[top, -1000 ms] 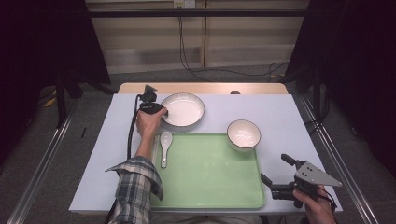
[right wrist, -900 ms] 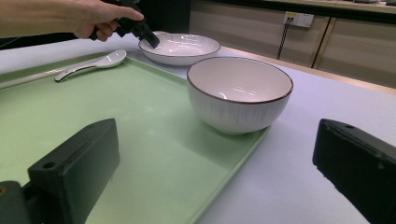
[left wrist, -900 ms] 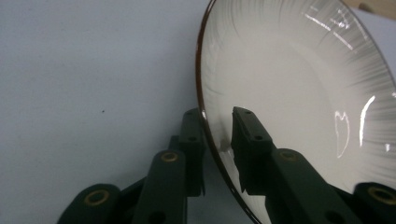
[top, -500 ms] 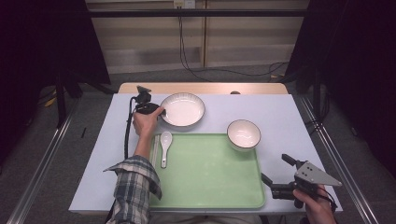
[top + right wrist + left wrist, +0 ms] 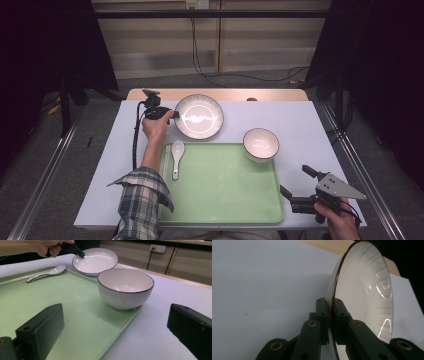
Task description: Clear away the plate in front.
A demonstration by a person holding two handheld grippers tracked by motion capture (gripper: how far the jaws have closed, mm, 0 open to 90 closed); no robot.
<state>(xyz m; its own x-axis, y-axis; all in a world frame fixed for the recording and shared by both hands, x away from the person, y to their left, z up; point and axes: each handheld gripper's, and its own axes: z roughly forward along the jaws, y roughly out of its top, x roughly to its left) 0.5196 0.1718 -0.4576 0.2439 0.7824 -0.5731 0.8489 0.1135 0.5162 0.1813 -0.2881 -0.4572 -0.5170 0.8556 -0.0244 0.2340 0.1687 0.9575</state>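
Note:
A white ribbed plate (image 5: 199, 116) with a dark rim lies on the white table beyond the tray. My left gripper (image 5: 175, 115) reaches it from the left. In the left gripper view the jaws (image 5: 331, 302) pinch the rim of the plate (image 5: 367, 297) between their pads; they have just been closing on it. The right gripper view shows the same grip (image 5: 81, 253) on the plate (image 5: 96, 260). My right gripper (image 5: 295, 180) hovers open near the tray's front right corner, its jaws (image 5: 115, 330) wide apart with nothing between them.
A green tray (image 5: 225, 190) covers the near middle of the table. A white bowl (image 5: 260, 144) rests at its far right corner. A white spoon (image 5: 176, 156) and a pale stick (image 5: 166, 160) lie along its left edge. A wooden strip (image 5: 270, 95) borders the table's far side.
The left gripper's jaws have drawn together onto the plate's left rim. The left hand has shifted only slightly. The right gripper has stayed where it was.

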